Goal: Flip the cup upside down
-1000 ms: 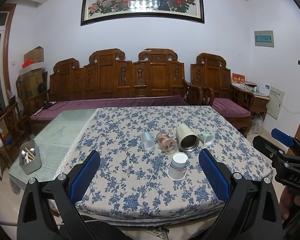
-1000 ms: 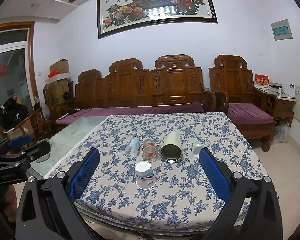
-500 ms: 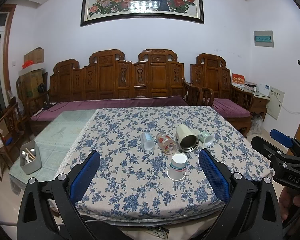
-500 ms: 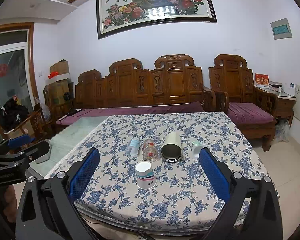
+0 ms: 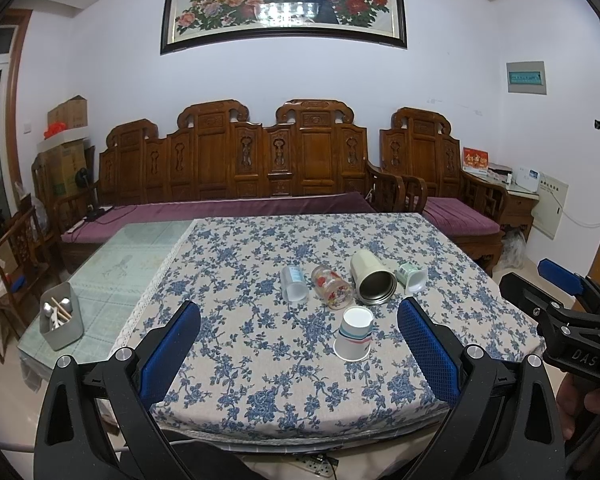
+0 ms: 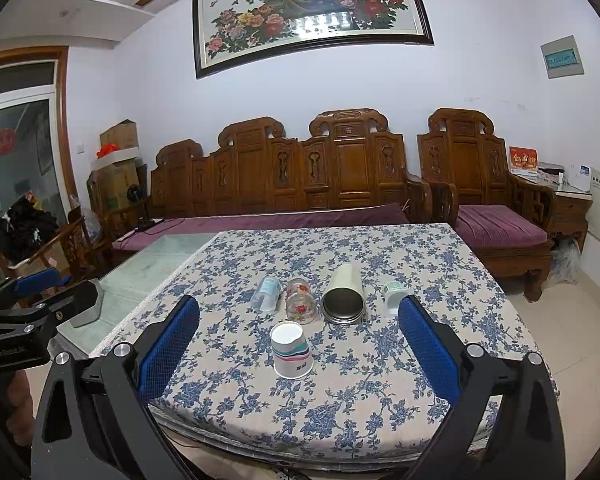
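A white paper cup [image 5: 354, 339] with blue and pink stripes stands upside down on the floral tablecloth, nearest the front; it also shows in the right wrist view [image 6: 291, 350]. Behind it lie on their sides a clear plastic cup [image 5: 293, 283], a glass with red flowers [image 5: 332, 286], a cream steel tumbler [image 5: 371, 278] and a small green-and-white cup [image 5: 412, 277]. My left gripper [image 5: 299, 334] is open and empty, held back over the table's front edge. My right gripper [image 6: 299, 334] is open and empty too, at the same distance.
The table [image 5: 236, 380] carries a blue floral cloth; its left part is bare glass with a grey utensil box [image 5: 61, 322]. A carved wooden bench with purple cushions [image 5: 220, 208] stands behind. The other gripper shows at each view's outer edge.
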Demonstrator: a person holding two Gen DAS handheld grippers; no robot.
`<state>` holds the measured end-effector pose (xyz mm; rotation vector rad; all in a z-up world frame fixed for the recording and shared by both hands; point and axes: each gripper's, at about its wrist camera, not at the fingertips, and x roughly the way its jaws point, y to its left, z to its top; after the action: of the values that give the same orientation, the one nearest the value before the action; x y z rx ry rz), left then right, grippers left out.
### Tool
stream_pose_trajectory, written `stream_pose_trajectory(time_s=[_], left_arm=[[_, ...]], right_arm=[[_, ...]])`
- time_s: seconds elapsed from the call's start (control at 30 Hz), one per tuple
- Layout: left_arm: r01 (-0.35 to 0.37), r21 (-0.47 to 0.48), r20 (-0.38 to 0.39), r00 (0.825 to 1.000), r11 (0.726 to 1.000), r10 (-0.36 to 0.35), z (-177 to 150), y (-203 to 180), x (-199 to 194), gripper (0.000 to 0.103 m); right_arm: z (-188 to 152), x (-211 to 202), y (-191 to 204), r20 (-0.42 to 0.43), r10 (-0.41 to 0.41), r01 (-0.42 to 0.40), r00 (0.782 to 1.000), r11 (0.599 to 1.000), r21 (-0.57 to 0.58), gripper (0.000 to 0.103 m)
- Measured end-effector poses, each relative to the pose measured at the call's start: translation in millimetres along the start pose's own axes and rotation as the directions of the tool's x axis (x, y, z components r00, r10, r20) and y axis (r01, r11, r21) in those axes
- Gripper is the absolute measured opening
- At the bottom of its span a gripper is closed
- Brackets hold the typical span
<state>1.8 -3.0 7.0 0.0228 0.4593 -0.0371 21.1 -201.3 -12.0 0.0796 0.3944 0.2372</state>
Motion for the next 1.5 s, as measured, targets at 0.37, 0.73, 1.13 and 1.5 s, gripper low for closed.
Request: stream_pose_trajectory(time_s=[0.37,0.73,1.13,1.5], left_arm=[[-0.002,-0.005,-0.003,1.000,1.000,0.002,0.6,0.0,-0.9,0.095],[0.002,-0.003,0.003,1.000,1.000,-0.002,4.4,-1.3,-5.7,0.095],[0.005,-0.003,0.006,1.000,1.000,-0.005,3.8,-1.1,-5.9,0.095],[0.005,-0.002,0.007,1.000,1.000,-0.005,3.6,-1.5,-5.9,0.095]], right_arm=[[-0.3,0.6,-0.4,0.000,0.000,0.000,1.000,1.000,0.000,0.100],[0.5,0.8,1.6,0.001,-0.001,0.001,1.000,1.000,0.000,0.100],[0.1,0.6,0.8,0.001,-0.001,0.001,1.000,1.000,0.001,0.100],[-0.1,0.6,2.5,0.001,-0.001,0.001,1.000,1.000,0.002,0.100]])
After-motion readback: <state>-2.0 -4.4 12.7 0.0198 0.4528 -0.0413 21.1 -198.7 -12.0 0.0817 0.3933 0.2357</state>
